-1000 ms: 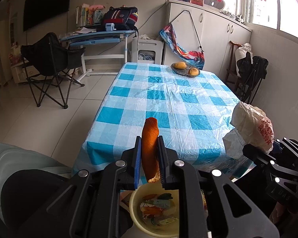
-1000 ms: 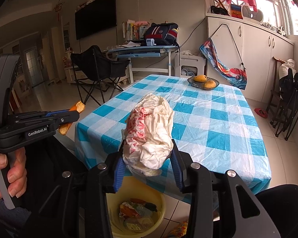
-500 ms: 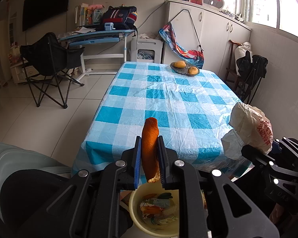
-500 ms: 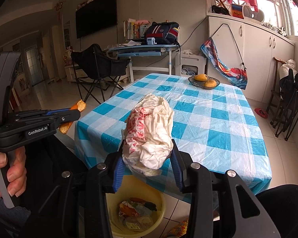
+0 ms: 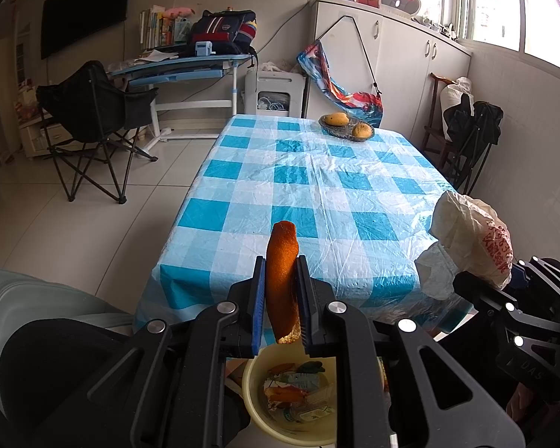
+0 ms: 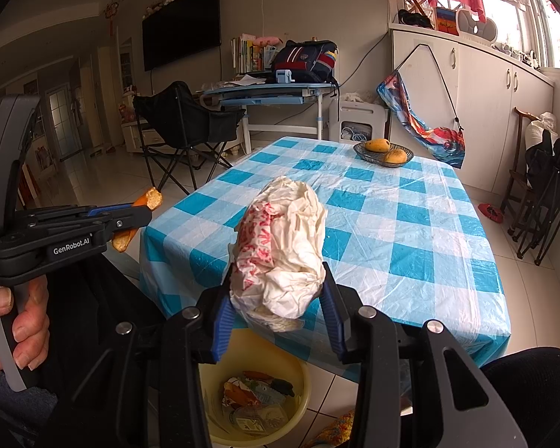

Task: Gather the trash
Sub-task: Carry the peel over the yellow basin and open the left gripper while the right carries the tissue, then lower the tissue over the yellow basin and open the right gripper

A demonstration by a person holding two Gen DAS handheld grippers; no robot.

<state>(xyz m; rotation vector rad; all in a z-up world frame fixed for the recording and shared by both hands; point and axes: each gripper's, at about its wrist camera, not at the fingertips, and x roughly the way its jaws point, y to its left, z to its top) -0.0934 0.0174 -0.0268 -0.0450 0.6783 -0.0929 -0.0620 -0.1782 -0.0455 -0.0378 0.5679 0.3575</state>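
Observation:
My left gripper (image 5: 280, 291) is shut on a strip of orange peel (image 5: 282, 261), held upright above a yellow bin (image 5: 255, 403) with several scraps inside. My right gripper (image 6: 276, 306) is shut on a crumpled white plastic bag with red print (image 6: 280, 246), held over the same yellow bin (image 6: 302, 384) on the floor. In the left wrist view the bag (image 5: 474, 239) and the right gripper (image 5: 519, 298) show at the right. In the right wrist view the left gripper (image 6: 145, 212) with the peel (image 6: 151, 198) shows at the left, held by a hand (image 6: 22, 321).
A table with a blue and white checked cloth (image 5: 310, 194) stands just beyond the bin. A basket with two mangoes (image 5: 347, 128) sits at its far end. A black folding chair (image 5: 89, 119) and a desk (image 5: 183, 67) stand farther back; cabinets (image 5: 403, 56) line the right wall.

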